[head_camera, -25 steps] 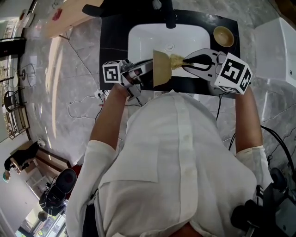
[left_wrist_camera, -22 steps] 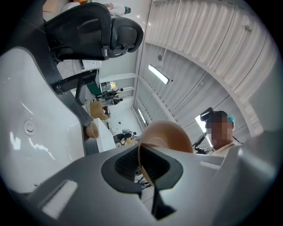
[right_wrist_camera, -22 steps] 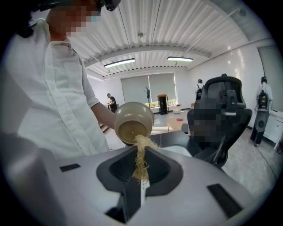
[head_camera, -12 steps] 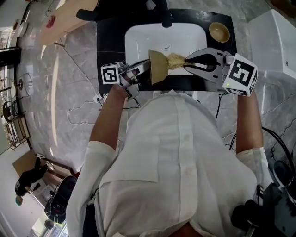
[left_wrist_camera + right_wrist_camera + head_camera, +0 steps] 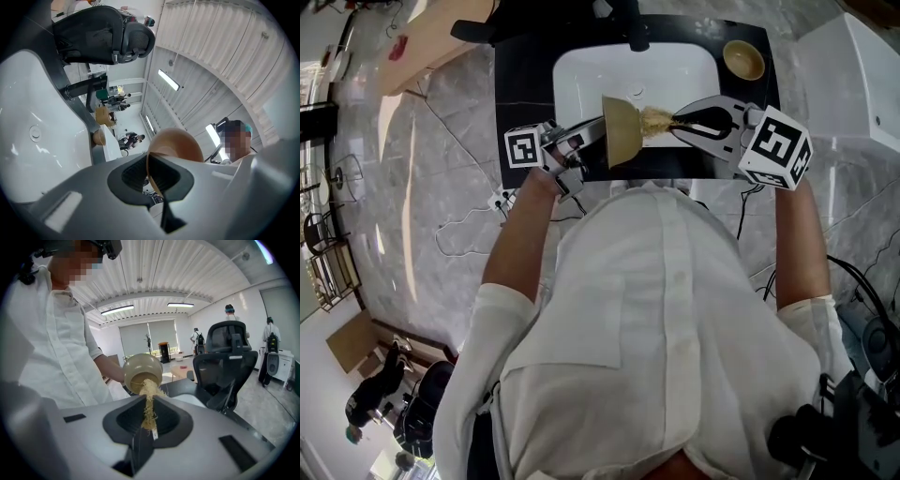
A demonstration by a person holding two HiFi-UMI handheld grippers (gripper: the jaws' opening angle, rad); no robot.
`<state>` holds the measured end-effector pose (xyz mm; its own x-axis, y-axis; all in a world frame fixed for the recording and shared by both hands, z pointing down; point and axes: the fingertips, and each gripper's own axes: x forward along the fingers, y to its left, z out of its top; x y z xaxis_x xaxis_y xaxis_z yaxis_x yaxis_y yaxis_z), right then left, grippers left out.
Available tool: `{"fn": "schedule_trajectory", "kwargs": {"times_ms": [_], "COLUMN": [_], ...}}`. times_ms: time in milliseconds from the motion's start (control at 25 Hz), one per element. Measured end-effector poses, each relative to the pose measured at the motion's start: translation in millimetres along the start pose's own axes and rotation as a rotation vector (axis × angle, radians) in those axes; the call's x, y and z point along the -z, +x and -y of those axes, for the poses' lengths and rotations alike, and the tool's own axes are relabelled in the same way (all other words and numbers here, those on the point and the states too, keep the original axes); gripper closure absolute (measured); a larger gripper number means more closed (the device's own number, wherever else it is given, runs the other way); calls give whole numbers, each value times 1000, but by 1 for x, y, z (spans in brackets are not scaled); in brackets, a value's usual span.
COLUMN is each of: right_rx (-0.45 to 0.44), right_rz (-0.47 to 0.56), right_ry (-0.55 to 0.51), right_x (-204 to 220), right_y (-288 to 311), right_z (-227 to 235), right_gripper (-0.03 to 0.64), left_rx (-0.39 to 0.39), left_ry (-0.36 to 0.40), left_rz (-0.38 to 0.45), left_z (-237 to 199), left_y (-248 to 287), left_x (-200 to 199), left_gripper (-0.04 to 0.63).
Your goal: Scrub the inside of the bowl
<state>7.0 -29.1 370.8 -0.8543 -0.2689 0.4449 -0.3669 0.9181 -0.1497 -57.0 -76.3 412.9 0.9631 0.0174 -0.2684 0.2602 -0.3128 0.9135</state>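
Bowl (image 5: 622, 129) on its side above the white sink (image 5: 581, 75): we hold the tan vessel in the air by its rim, mouth facing our right. The left gripper (image 5: 592, 134) has its jaws closed on that rim. In the left gripper view, the bowl's edge (image 5: 177, 143) runs down between the two jaws. Our right gripper (image 5: 682, 122) meets it from the other side, jaws clamped on a straw-coloured fibrous scrubber (image 5: 656, 119). In the right gripper view, the scrubber's (image 5: 149, 401) free end reaches into the bowl's open mouth (image 5: 143, 369). The sink is set in a black counter (image 5: 520, 84). A second small bowl (image 5: 742, 59) stands at the counter's far right corner, well apart from the work. A black office chair (image 5: 227, 362) stands beyond the counter.
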Motion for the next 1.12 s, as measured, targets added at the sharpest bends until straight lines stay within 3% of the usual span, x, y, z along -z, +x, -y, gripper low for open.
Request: {"fn": "schedule_trajectory", "kwargs": {"times_ms": [360,680,1120], "right_rx": [-18,28,6], "right_rz": [55,-8,96], "right_ry": [-33,1,33], "right_x": [-22,-6,-32], "right_y": [-17,9,22], "right_z": [-20,-26,-61], "right_gripper": [580,580,580], "left_rx": [-34,63,34], "left_ry": [-21,-47,-41], "left_rz": [9,22,-27], "left_z": [-12,9,9], "left_y": [-8,-13,-43], "left_x": [3,-1,11], "left_gripper": [583,583,583]}}
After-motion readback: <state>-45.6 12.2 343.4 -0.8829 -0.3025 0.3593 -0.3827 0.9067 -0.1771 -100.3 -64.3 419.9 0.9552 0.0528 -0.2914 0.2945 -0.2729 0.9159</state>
